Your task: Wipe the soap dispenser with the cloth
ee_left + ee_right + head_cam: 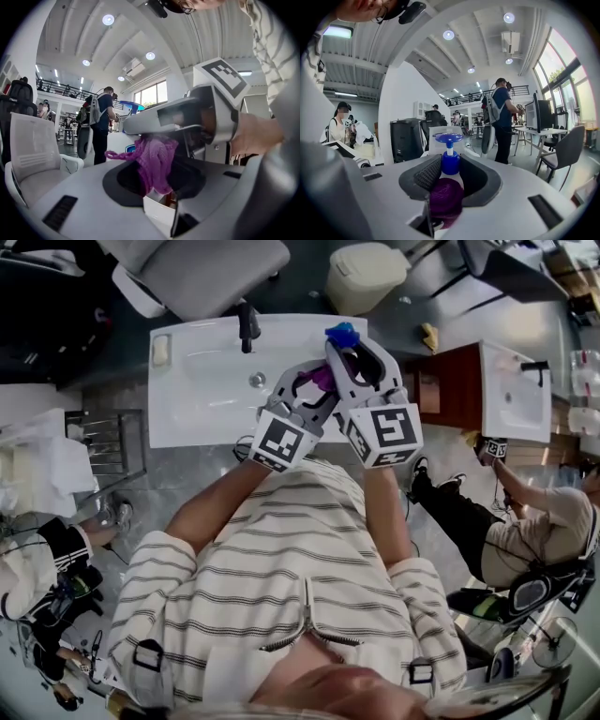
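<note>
White ceramic of the sink spreads below us, and its basin shows only the drain, with nothing lying in it. Above the sink, our right hand-held gripper is clamped round the soap dispenser, held in the air with its blue pump upright. We cannot tell what the bottle holds. Our left hand-held gripper pinches the purple cloth, bunched low against the dispenser's body. We judge the wiping under way, though how much is already clean we cannot say.
</note>
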Motion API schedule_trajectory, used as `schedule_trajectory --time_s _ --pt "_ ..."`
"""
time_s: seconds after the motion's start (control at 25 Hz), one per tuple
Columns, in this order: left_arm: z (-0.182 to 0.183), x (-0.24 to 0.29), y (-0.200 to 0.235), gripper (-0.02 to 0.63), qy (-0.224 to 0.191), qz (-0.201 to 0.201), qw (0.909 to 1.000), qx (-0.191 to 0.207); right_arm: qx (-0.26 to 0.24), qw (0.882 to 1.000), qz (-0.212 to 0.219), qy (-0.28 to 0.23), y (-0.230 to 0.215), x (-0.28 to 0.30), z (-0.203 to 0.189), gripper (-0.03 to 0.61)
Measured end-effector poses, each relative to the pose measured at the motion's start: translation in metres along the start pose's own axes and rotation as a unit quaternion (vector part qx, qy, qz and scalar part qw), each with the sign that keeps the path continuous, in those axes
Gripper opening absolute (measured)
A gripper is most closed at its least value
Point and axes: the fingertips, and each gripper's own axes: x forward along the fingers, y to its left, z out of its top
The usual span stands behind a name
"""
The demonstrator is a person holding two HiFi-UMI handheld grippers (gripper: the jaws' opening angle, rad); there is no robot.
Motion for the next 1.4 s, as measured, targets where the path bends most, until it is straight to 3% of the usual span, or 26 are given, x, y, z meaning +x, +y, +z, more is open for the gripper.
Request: schedule_trajectory --time_s 0.84,1.16,1.4 --pt "-0.032 0.001 0.006 0.126 0.035 -0.001 0.9991 -0.025 0.007 1.0 -0.008 -0.01 -0.013 -0.016 0.015 0.124" --pt "-0.02 -0.016 0.019 0.127 0.025 0.011 0.9996 -0.007 0.004 1.0 -0.008 -0.012 -0.012 -0.018 0.015 0.123" --pt "-0.013 -0.023 0.029 0.127 0.02 0.019 0.9994 -0.02 0.002 1.0 -0.003 -0.013 -0.013 -0.018 0.014 0.123"
